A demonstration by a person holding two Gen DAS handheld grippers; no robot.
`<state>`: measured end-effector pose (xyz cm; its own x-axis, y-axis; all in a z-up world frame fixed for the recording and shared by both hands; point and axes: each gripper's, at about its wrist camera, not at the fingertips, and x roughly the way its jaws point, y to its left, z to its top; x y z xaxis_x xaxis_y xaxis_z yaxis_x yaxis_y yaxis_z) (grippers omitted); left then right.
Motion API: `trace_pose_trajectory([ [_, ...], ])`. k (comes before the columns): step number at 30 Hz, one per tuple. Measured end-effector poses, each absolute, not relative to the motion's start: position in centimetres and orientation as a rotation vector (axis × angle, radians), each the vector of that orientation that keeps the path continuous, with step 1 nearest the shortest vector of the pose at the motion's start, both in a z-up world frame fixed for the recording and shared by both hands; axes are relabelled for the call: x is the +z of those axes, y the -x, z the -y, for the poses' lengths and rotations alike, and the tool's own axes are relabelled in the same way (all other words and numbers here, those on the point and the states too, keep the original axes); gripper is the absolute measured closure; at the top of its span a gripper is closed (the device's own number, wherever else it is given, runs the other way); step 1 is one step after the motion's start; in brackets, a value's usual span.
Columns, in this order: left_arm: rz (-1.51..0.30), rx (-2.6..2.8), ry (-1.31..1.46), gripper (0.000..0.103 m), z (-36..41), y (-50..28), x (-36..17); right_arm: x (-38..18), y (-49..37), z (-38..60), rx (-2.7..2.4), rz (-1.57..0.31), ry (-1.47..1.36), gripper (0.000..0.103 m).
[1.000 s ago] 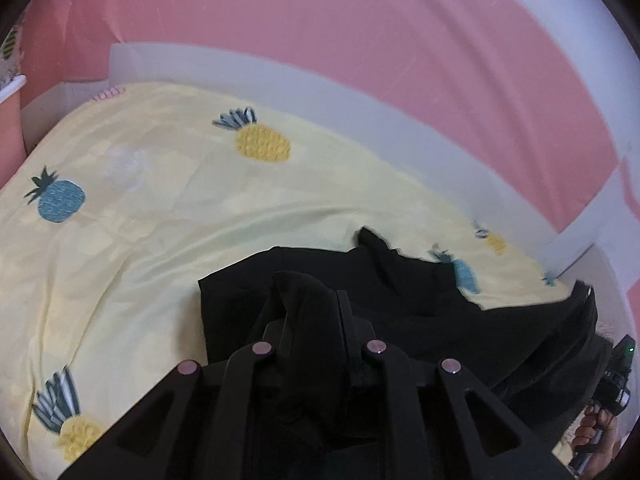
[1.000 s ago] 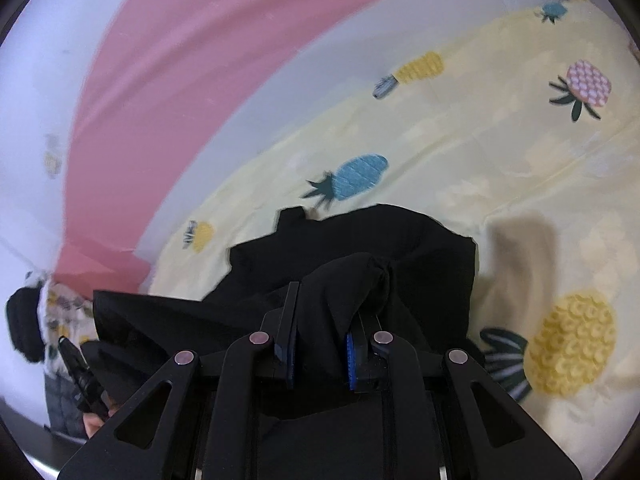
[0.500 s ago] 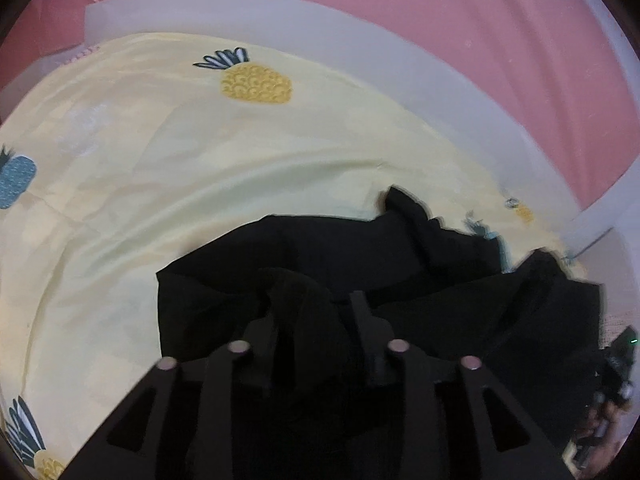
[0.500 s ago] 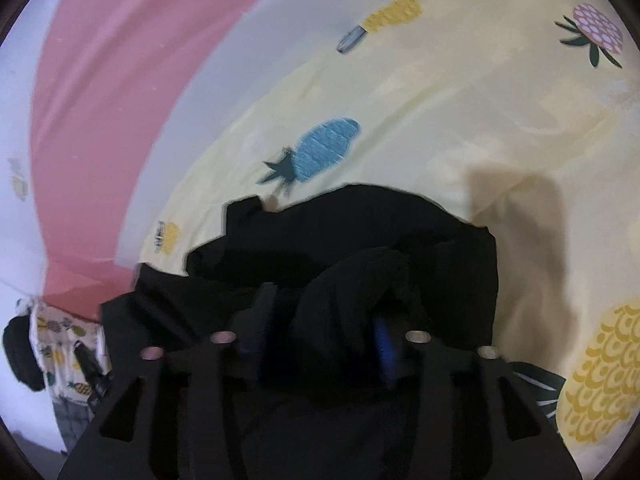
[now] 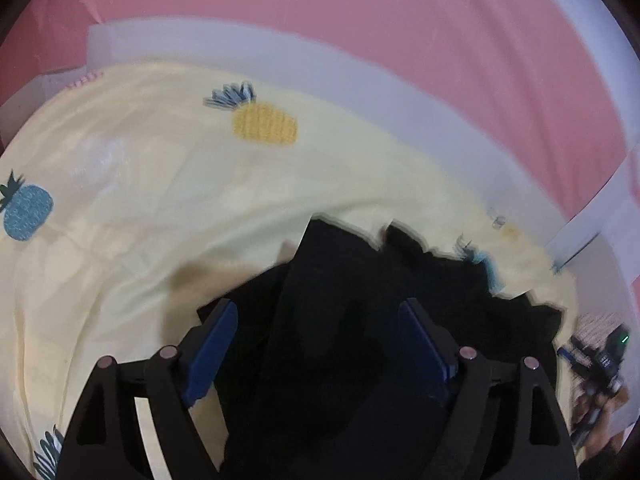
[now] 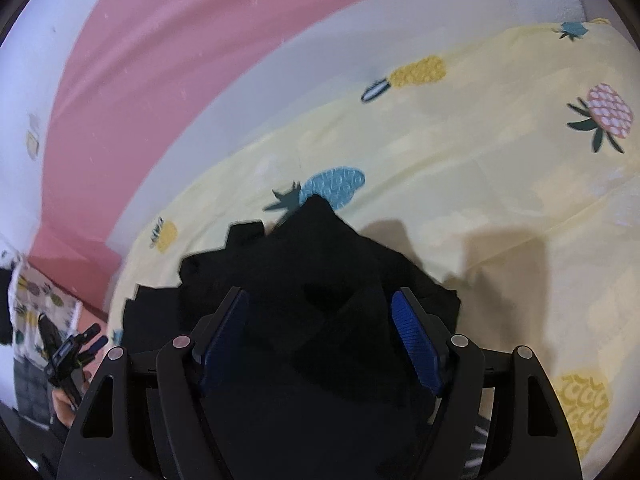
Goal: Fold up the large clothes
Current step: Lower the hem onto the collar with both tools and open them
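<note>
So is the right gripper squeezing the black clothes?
No, the right gripper has just been opening, and its blue pads stand apart from the black clothes between them.

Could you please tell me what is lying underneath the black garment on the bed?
The black garment lies on a pale yellow pineapple-print sheet. In the right wrist view it covers part of a blue pineapple. Anything else beneath the cloth is hidden.

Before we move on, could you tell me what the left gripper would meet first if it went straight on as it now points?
Most likely the black garment, which lies between the left gripper's open jaws, with the sheet beneath it.
</note>
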<state>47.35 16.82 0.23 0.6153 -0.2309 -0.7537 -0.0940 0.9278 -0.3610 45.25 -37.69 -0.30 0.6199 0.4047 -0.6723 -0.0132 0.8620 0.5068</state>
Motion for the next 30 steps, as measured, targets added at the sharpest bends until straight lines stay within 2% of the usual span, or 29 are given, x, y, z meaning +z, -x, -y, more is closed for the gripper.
trace_pose_trajectory([
  [4,-0.993,-0.092,0.394,0.021,-16.0,-49.6,-3.5,-2.5,-47.6,36.8,0.245,-0.938,-0.469,0.029],
  [5,-0.993,-0.095,0.394,0.030,-15.8,-50.0,-4.0,-2.9,-48.0,36.7,0.243,-0.953,-0.463,0.029],
  [6,-0.989,-0.105,0.390,0.041,-15.6,-50.2,-4.3,-3.2,-48.3,36.5,0.246,-0.963,-0.457,0.044],
  [7,-0.981,-0.104,0.376,0.059,-15.2,-50.3,-4.2,-3.3,-48.4,36.4,0.226,-0.961,-0.434,0.059],
  [8,-0.961,-0.082,0.343,0.073,-14.8,-50.2,-3.8,-3.2,-48.4,36.3,0.213,-0.952,-0.419,0.083],
  [9,-0.921,-0.084,0.311,0.079,-14.4,-49.9,-3.0,-2.9,-48.3,36.3,0.220,-0.937,-0.413,0.085],
  [11,-0.843,-0.065,0.275,0.084,-14.1,-49.4,-1.4,-1.7,-47.9,36.4,0.205,-0.875,-0.386,0.086],
  [16,-0.734,-0.040,0.311,0.084,-14.9,-50.9,0.6,-0.9,-48.9,37.4,0.136,-0.831,-0.379,0.087],
  [22,-0.820,0.035,0.217,0.083,-12.7,-54.4,-3.9,-5.3,-51.1,36.4,0.028,-0.901,-0.345,0.087],
  [25,-0.804,0.054,0.197,0.082,-11.9,-54.6,-5.2,-7.0,-51.4,35.9,0.024,-0.904,-0.320,0.085],
  [30,-0.823,0.082,0.174,0.074,-11.4,-55.2,-5.8,-8.0,-52.0,35.6,0.004,-0.936,-0.300,0.080],
])
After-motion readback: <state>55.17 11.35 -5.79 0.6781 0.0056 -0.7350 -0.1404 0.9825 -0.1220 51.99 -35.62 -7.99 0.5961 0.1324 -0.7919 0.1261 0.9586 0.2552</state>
